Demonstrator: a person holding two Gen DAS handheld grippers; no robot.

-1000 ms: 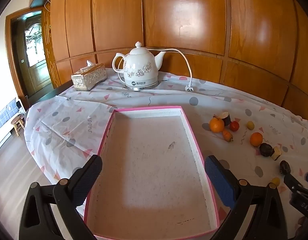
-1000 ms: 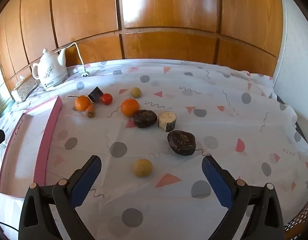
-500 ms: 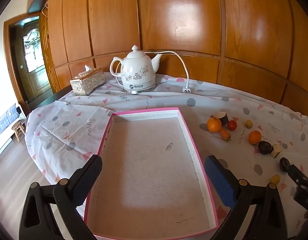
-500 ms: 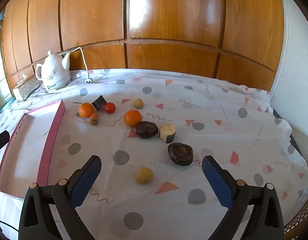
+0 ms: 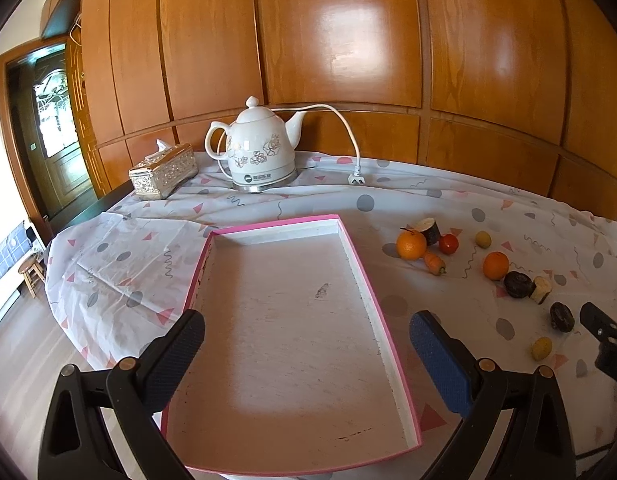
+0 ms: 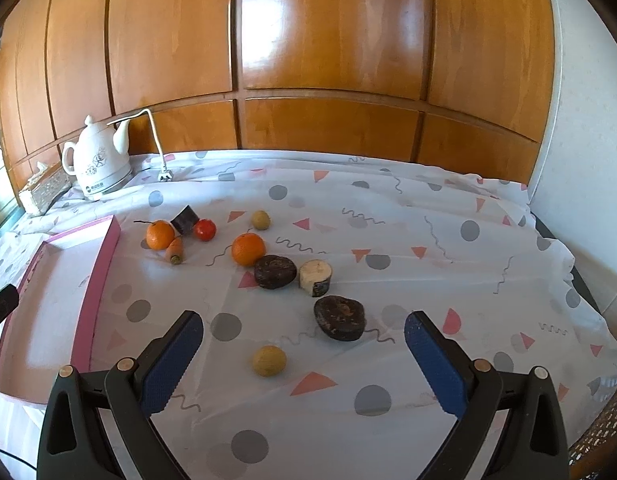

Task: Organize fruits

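both tongs gape empty: left tongs (image 5: pixel 306 344) over pink tray (image 5: pixel 360 268), right tongs (image 6: pixel 302 344) above fruits (image 6: pixel 269 360).

Each hand-held gripper, left (image 5: pixel 307 342) and right (image 6: pixel 303 340), has black plastic arms with brass-coloured rivets and blue ridged pads (image 6: pixel 434 366).

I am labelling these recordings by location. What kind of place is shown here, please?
Probably a room in a home, perhaps a dining area. A table under a patterned tablecloth stands against a wood-panelled wall, with a white electric kettle and a tissue box on it; a glazed wooden door is at the far left.
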